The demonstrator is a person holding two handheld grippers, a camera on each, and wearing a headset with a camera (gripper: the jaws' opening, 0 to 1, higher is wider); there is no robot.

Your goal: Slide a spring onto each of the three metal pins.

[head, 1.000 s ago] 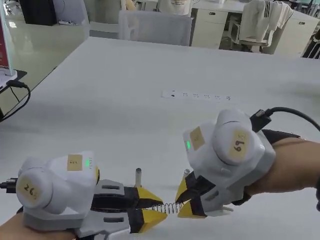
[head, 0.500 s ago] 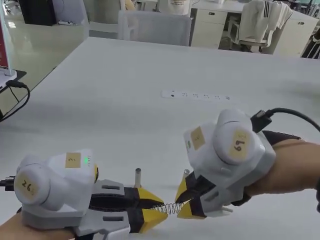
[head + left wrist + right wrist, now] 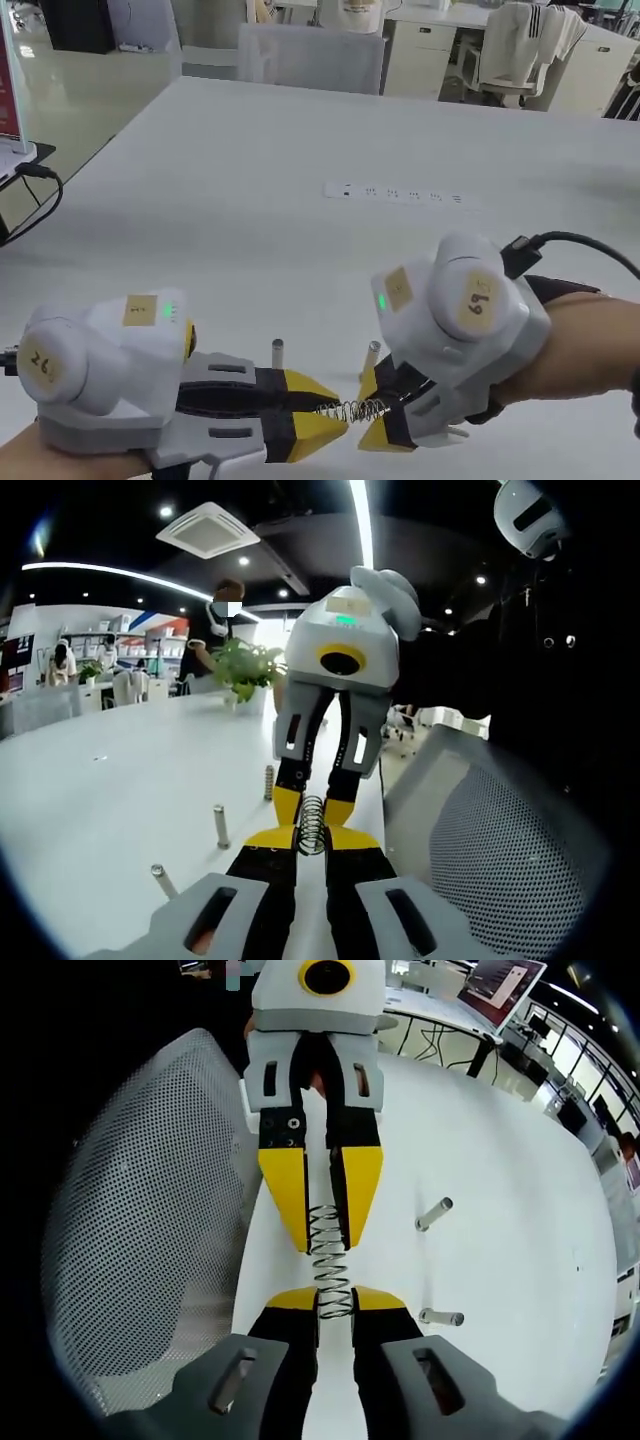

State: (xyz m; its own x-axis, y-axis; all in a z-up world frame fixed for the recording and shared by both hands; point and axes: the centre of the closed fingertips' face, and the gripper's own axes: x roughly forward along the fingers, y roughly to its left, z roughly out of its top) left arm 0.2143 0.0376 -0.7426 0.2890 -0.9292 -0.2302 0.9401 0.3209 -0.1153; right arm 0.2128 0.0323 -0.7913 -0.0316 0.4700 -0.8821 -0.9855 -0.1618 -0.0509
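A small steel spring (image 3: 350,408) hangs in the air between my two grippers, just above the white table (image 3: 300,230). My left gripper (image 3: 328,412) is shut on its left end and my right gripper (image 3: 372,412) is shut on its right end. Two short metal pins (image 3: 277,350) (image 3: 372,352) stand upright on the table just behind the spring. In the left gripper view the spring (image 3: 312,825) sits between my left gripper (image 3: 311,840) and my right gripper (image 3: 312,808), with three bare pins (image 3: 220,825) to the left. In the right gripper view the spring (image 3: 328,1260) is lightly stretched.
A white power strip (image 3: 390,192) lies flat at mid-table. A grey chair (image 3: 310,55) stands at the far edge. A mesh chair back (image 3: 500,850) is close beside the grippers. A person (image 3: 212,640) stands far off behind a plant.
The headset view has tilted a little, so both grippers sit lower in the picture. They still hold the spring between them, shifted slightly to the right relative to the pins.
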